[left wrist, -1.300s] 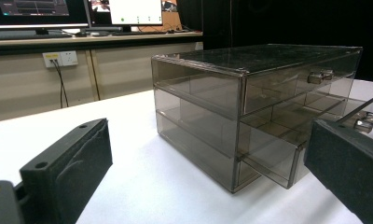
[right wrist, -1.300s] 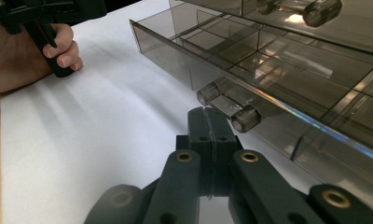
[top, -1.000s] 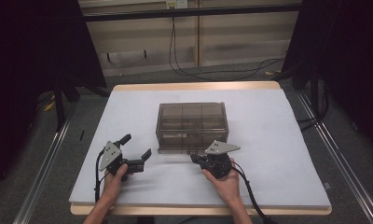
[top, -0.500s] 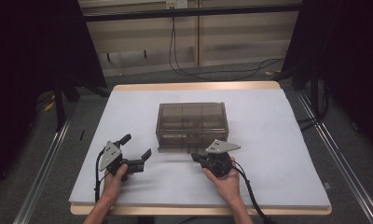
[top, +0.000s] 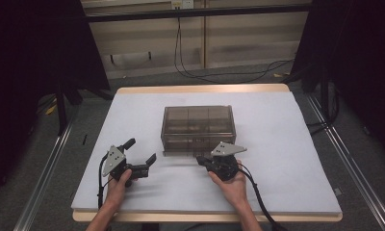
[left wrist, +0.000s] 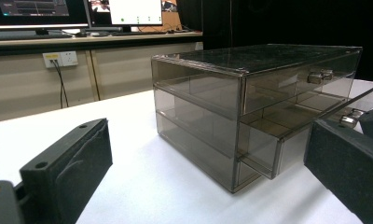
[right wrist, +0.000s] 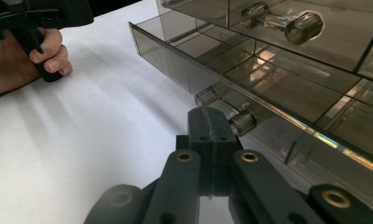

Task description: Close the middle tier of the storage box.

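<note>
Two grippers (top: 141, 155) (top: 203, 162) by drawer box (top: 198, 126); right closed.

A wooden-edged table (top: 200, 89) is spread with a white sheet (top: 282, 144) that covers nearly its whole top. On the sheet, about midway across, stands a smoky clear drawer box (top: 198, 126), its bottom drawer (right wrist: 250, 88) pulled slightly out; the compartments look empty, though the reflections make that uncertain
</note>
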`<state>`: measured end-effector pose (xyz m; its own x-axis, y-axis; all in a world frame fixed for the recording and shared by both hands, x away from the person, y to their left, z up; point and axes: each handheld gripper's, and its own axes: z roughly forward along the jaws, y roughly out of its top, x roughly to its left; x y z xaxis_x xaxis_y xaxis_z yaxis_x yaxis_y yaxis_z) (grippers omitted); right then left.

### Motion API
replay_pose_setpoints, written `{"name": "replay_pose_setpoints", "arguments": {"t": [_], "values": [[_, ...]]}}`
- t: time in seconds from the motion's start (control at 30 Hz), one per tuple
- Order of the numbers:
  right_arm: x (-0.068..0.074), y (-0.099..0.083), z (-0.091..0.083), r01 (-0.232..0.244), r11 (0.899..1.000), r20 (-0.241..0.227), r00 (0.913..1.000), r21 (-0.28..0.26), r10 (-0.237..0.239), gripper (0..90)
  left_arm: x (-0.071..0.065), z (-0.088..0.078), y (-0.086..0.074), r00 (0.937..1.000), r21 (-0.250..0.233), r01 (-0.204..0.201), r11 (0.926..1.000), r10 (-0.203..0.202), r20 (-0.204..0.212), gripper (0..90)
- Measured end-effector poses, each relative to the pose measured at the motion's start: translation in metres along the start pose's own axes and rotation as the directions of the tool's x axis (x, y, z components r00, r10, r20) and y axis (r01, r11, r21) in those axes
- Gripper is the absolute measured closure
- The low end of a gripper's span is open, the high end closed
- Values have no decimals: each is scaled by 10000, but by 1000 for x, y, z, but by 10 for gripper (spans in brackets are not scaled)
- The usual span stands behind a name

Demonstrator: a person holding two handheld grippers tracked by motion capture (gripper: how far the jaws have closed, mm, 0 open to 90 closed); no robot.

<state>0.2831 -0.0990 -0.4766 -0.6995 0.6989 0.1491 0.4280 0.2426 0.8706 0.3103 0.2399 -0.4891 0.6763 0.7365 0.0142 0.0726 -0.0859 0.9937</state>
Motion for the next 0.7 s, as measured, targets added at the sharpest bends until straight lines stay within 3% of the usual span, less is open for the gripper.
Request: {"name": "replay_pose_setpoints", "arguments": {"t": [0.7], "values": [[-5,4,4,3,10000,67,10000,30,-3,900,0,0,0,10000,-11,22,10000,-22,-2,9]]}}
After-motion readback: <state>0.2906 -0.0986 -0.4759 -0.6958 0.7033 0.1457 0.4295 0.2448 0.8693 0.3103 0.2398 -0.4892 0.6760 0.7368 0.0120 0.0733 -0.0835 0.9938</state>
